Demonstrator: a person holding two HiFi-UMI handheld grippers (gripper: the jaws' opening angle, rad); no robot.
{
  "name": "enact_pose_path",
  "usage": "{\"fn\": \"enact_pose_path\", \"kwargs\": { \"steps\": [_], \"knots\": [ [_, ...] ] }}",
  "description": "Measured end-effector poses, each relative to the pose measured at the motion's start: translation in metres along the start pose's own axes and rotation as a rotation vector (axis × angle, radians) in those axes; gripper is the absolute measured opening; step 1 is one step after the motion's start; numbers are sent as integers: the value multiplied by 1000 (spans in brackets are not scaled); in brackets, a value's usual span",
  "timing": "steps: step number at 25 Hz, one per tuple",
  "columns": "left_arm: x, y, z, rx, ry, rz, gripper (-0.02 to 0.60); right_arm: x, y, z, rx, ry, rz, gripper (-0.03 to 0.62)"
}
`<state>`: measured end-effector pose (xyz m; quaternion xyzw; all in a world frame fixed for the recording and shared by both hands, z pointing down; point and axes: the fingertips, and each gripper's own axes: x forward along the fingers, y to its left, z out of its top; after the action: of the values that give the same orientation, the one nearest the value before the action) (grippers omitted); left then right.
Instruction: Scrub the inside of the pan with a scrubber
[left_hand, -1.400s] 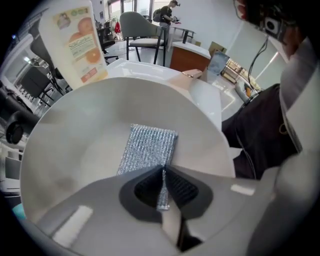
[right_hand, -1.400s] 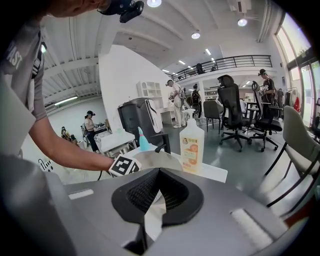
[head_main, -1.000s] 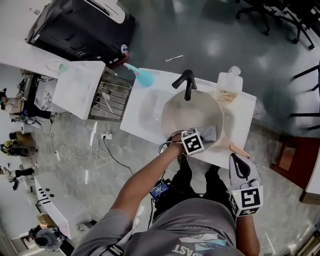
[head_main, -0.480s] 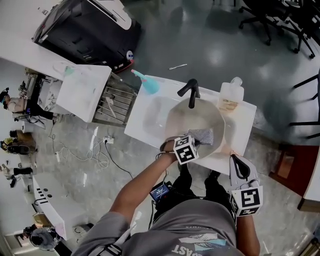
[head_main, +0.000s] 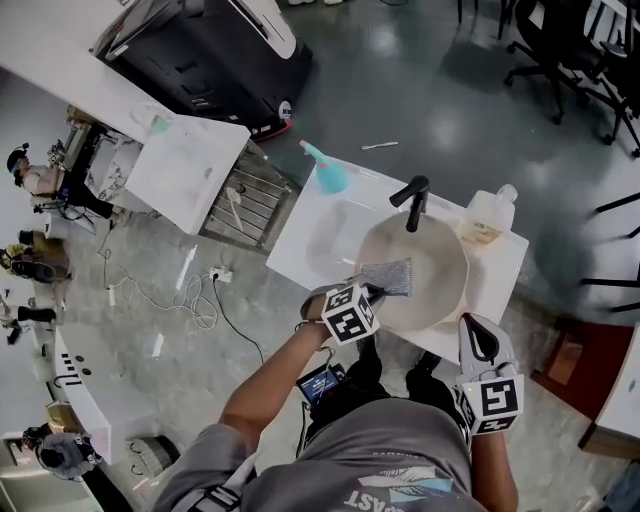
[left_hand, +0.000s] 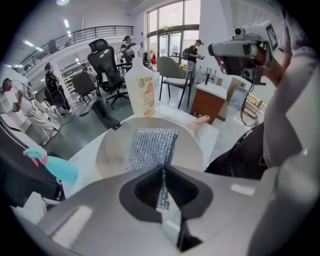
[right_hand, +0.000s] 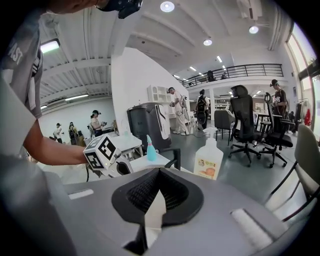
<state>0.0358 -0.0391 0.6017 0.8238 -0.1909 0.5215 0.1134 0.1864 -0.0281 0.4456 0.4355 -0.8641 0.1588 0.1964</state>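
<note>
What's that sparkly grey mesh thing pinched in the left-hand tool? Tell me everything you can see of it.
It is a scrubber, a flat rectangular pad of silvery grey mesh that looks like woven metallic thread. The left gripper is shut on one short edge, so the pad sticks out flat beyond the jaws, unfolded. It hangs over the inside of the pale round pan; whether it touches the pan's surface cannot be told. Nothing else touches it.

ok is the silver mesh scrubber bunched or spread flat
Spread flat: the silver mesh scrubber shows as a full rectangle, one edge pinched in the left gripper.
</note>
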Motion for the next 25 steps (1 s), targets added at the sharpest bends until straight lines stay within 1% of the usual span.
{"fn": "enact_pose_path", "kwargs": {
  "steps": [6,12,17,25],
  "knots": [
    [-31,32,-44,-91,-9,56,15,25,35,22,-47,12,52,2],
    [-55,58,-81,-175,-40,107,15,45,65,30,-89,30,88,2],
    [-66,78,-121,-235,-31,136,15,64,86,38,-120,39,108,2],
    [-73,107,-173,-303,-1,168,15,87,111,42,-141,64,129,2]
  ]
}}
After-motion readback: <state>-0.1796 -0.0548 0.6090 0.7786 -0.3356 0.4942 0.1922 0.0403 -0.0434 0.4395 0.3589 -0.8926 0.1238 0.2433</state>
